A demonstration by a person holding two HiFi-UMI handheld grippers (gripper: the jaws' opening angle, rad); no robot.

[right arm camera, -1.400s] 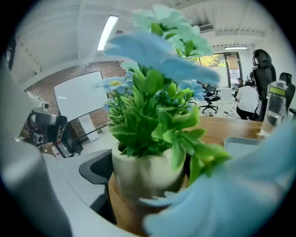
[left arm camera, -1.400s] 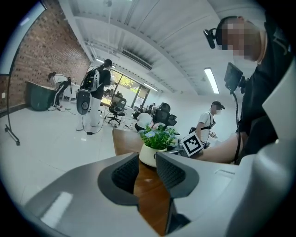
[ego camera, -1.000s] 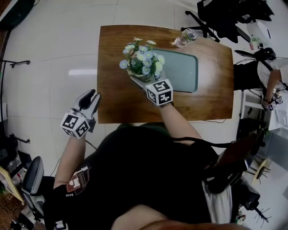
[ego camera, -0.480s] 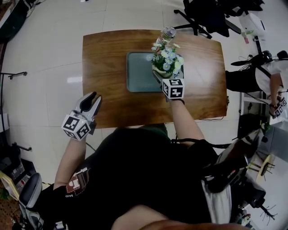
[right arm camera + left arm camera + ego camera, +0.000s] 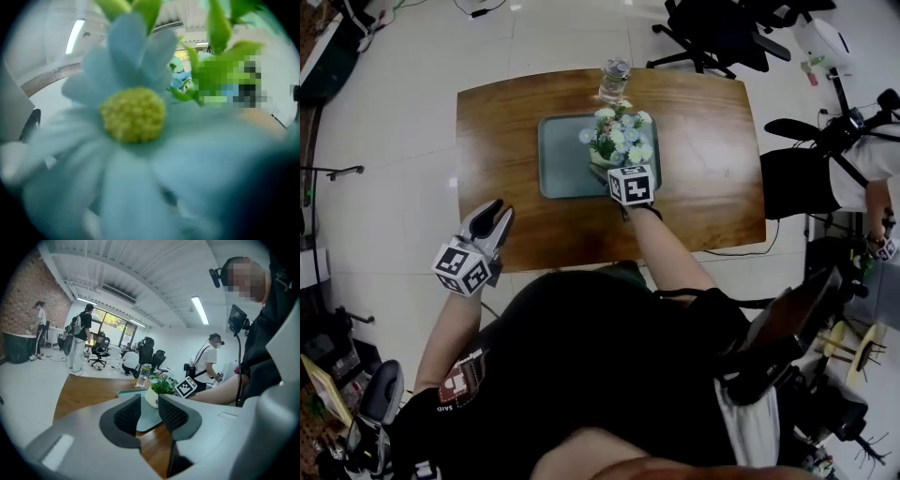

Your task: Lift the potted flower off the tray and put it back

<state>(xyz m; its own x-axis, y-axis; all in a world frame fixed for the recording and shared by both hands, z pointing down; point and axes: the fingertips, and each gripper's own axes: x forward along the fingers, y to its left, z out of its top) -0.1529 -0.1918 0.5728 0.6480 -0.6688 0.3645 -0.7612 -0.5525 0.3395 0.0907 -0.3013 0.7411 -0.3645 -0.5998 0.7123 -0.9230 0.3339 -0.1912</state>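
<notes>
Setting the potted flower (image 5: 619, 142) down looks like the step in hand: the put-back half of the task, at the release. The pot is over the right half of the tray (image 5: 562, 159). In the left gripper view its base looks to rest on the tray rather than hang above it, though full contact isn't certain.

The right gripper (image 5: 617, 172) is at the pot's near side, angled down into it, and its jaws are opening. One pale blue bloom right at the lens fills its own view, so the pads don't show. I can't tell if they press on the pot or have let go, but the pot seems to be between them.

The left gripper (image 5: 492, 214) hangs off to the near left of the tray, past the edge of the surface (image 5: 703, 169). Its jaws are a narrow gap apart with nothing between them, and it plays no part here. A bottle (image 5: 613, 79) stands just beyond the tray's far edge, close behind the flowers.

Next move, as I judge it: finish opening until both pads clear the pot, then draw the right gripper straight back from the tray toward the person. The blooms overhang the gripper and could snag. A sideways drag might tip the pot or push it toward the tray's right rim.
</notes>
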